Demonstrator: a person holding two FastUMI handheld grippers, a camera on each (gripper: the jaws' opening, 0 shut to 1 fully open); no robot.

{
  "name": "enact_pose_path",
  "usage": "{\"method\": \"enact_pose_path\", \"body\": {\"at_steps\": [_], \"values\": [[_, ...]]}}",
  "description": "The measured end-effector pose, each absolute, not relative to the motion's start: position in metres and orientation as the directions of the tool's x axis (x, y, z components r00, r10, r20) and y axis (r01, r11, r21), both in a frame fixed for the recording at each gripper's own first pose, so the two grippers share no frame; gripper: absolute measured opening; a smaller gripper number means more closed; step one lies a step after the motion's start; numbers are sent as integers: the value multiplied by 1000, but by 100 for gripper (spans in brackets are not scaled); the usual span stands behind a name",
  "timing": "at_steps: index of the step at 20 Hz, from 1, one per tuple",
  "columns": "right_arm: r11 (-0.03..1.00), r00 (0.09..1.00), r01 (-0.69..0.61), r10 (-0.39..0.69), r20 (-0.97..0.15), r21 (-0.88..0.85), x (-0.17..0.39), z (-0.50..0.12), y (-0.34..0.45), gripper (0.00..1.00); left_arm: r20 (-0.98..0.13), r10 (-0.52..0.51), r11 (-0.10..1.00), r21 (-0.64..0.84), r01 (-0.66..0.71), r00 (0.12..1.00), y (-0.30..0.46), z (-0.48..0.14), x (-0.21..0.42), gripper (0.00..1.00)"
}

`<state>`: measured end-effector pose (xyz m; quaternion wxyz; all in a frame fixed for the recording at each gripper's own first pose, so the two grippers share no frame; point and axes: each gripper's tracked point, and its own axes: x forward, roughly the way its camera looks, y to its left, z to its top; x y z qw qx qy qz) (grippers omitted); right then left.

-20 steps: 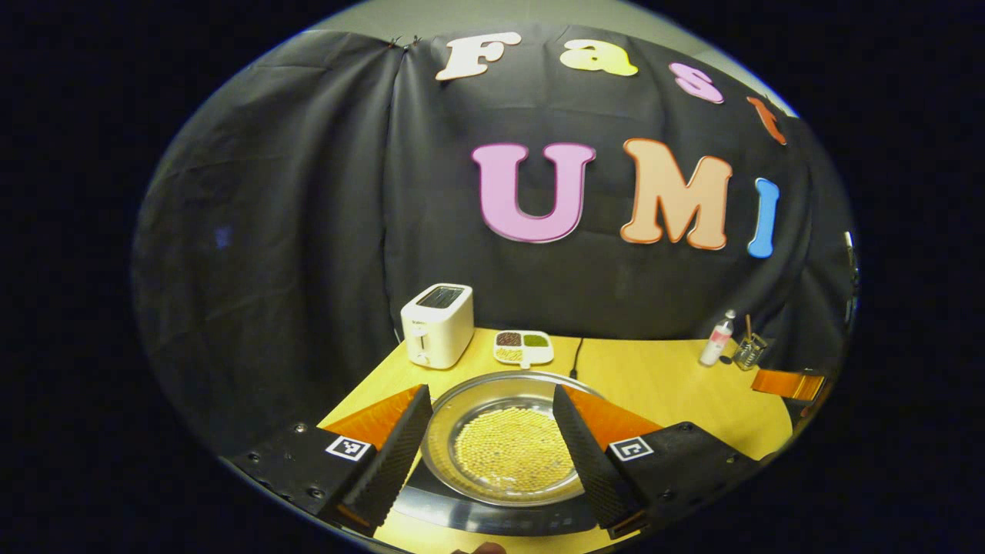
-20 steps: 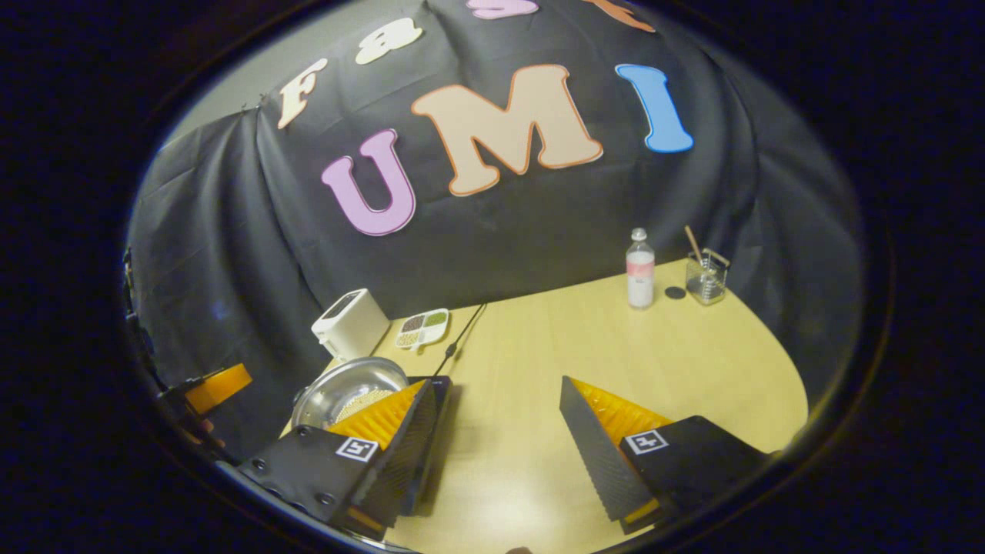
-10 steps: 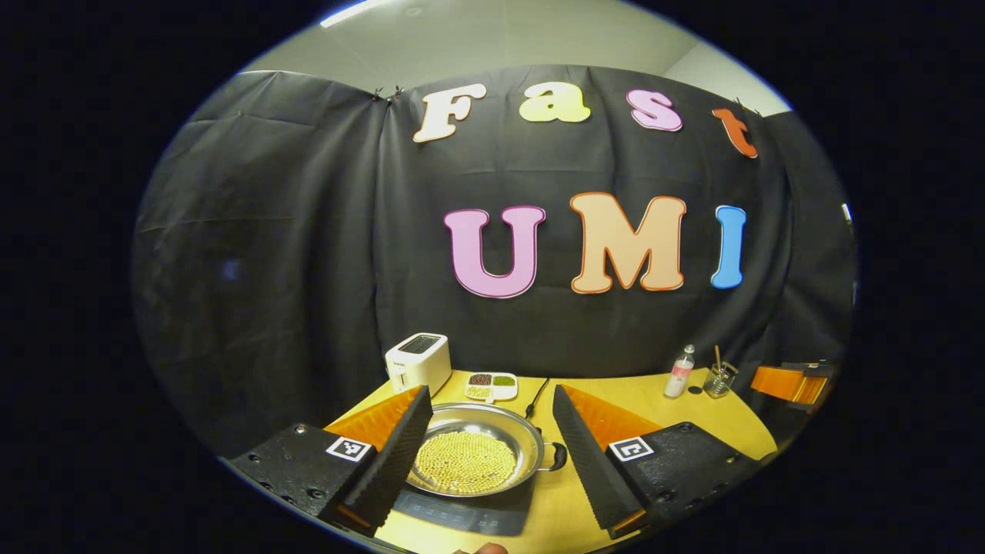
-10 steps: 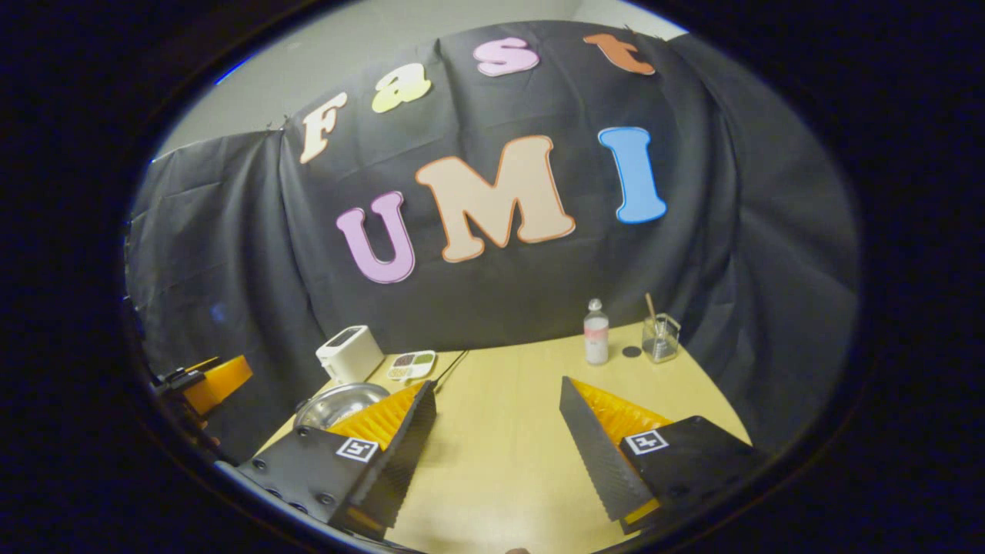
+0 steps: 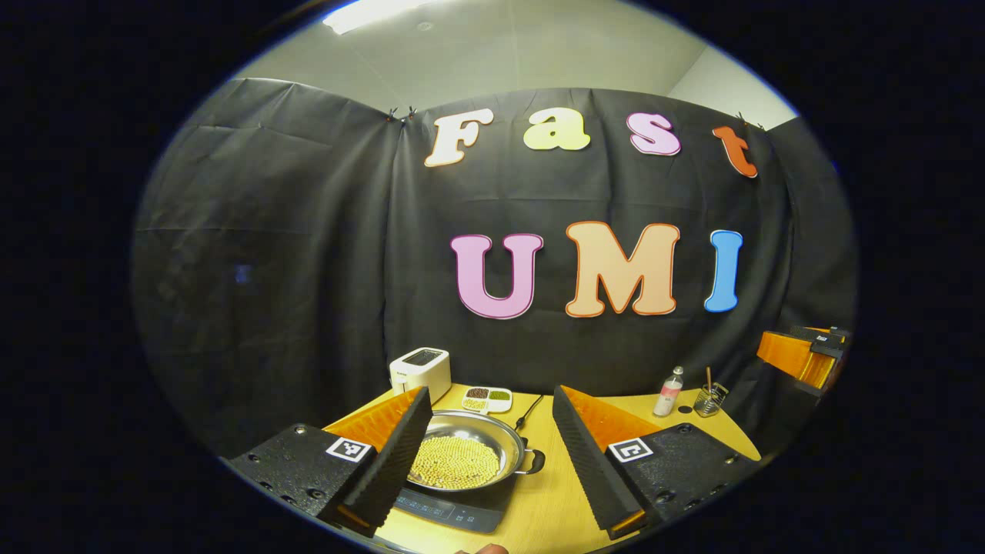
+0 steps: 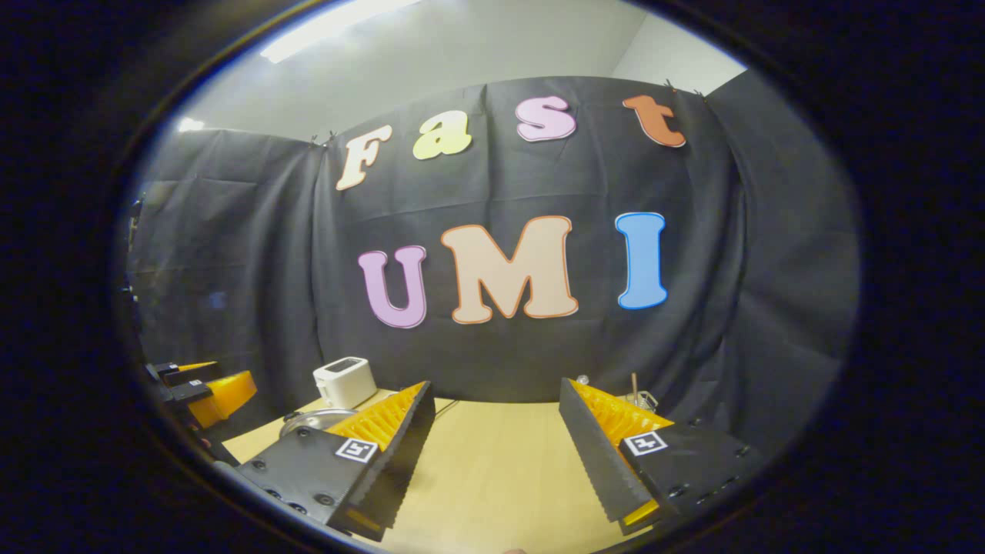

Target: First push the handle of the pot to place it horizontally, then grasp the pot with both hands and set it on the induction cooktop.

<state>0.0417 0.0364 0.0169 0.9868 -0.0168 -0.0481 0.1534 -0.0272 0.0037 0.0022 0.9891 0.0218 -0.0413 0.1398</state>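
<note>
Left gripper view: left gripper (image 5: 486, 462), fingers spread wide and empty. The pot (image 5: 462, 460) sits on the induction cooktop (image 5: 454, 508), just ahead between the fingers, closer to the left one, its side handle (image 5: 532, 462) pointing toward the right finger.

Right gripper view: right gripper (image 6: 492, 465) also parted, holding nothing. The pot (image 6: 312, 421) peeks out beyond its left finger, well off to that side, so the left gripper looks nearer.

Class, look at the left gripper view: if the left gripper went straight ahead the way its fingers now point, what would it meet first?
Probably the pot of yellow beans, which sits on the induction cooktop between the open fingers of the left gripper. Depth is unclear; held level, it might pass over the pot toward the black cloth wall.
</note>
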Motion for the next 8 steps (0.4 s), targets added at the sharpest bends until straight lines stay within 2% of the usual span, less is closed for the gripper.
{"method": "enact_pose_path", "body": {"at_steps": [1, 3, 8], "values": [[948, 944, -313, 317, 92, -47, 41, 17, 39, 92, 93, 275, 960, 35, -279, 957, 1, 4, -27, 96], [940, 935, -340, 342, 90, -41, 36, 16, 44, 92, 112, 265, 963, 29, -270, 958, -8, 9, -31, 94], [934, 930, -345, 354, 103, -89, 26, 14, 40, 92, 133, 263, 963, 31, -269, 956, -15, 11, -43, 96]]}}
